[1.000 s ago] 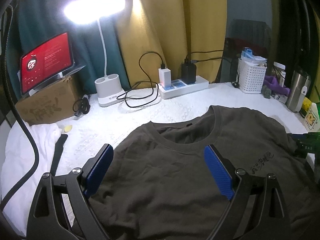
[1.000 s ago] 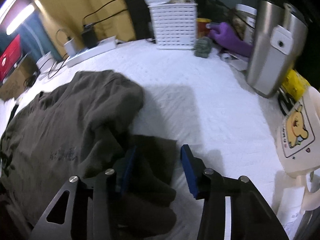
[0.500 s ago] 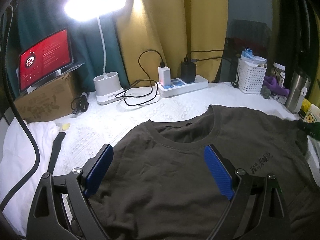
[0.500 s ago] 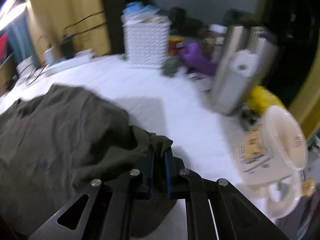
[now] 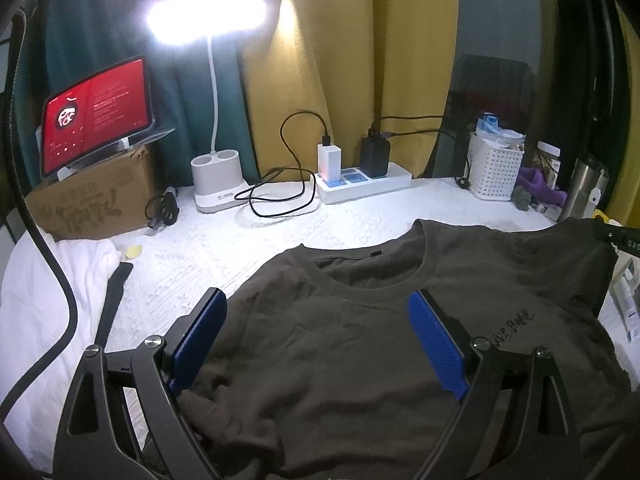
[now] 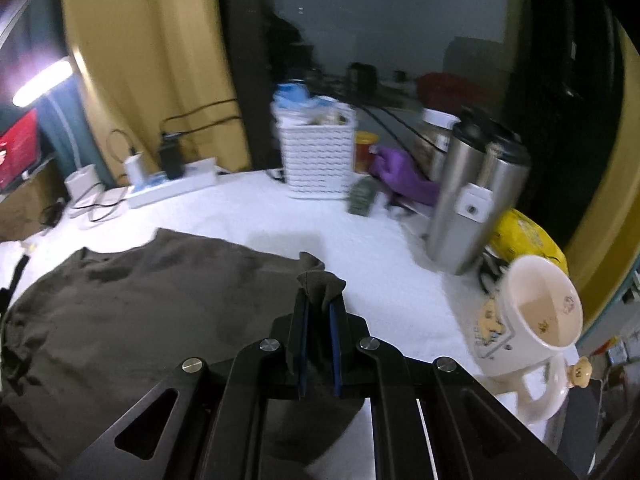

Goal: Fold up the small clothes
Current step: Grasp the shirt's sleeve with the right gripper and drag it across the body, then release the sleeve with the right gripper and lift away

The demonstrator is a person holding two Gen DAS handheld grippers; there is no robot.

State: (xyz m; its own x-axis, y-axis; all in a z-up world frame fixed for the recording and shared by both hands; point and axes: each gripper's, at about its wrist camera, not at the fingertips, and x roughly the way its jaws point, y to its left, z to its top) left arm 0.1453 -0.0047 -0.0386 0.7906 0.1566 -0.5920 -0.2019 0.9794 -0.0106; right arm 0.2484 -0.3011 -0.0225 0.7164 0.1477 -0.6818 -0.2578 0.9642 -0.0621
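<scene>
A dark olive T-shirt [image 5: 360, 340] lies face up on the white table cover [image 5: 248, 240], its collar toward the back. My left gripper [image 5: 316, 336] is open and empty, hovering over the shirt's chest just below the collar. My right gripper [image 6: 318, 312] is shut on the T-shirt's sleeve [image 6: 320, 280] and holds it lifted off the table at the shirt's right side. The rest of the T-shirt [image 6: 132, 300] spreads to the left in the right wrist view. The right gripper's tip also shows at the far right edge of the left wrist view [image 5: 624, 236].
At the back stand a lamp base [image 5: 214, 184], power strip [image 5: 364, 184], white basket [image 5: 494, 172] and cardboard box [image 5: 92, 200] with a tablet. A steel tumbler [image 6: 476, 196] and a cream mug [image 6: 536, 320] sit right of the shirt. White cloth [image 5: 44, 288] lies left.
My right gripper closed on the sleeve and lifted it up, pulling the shirt's right side out flat. My left gripper stayed open above the chest.
</scene>
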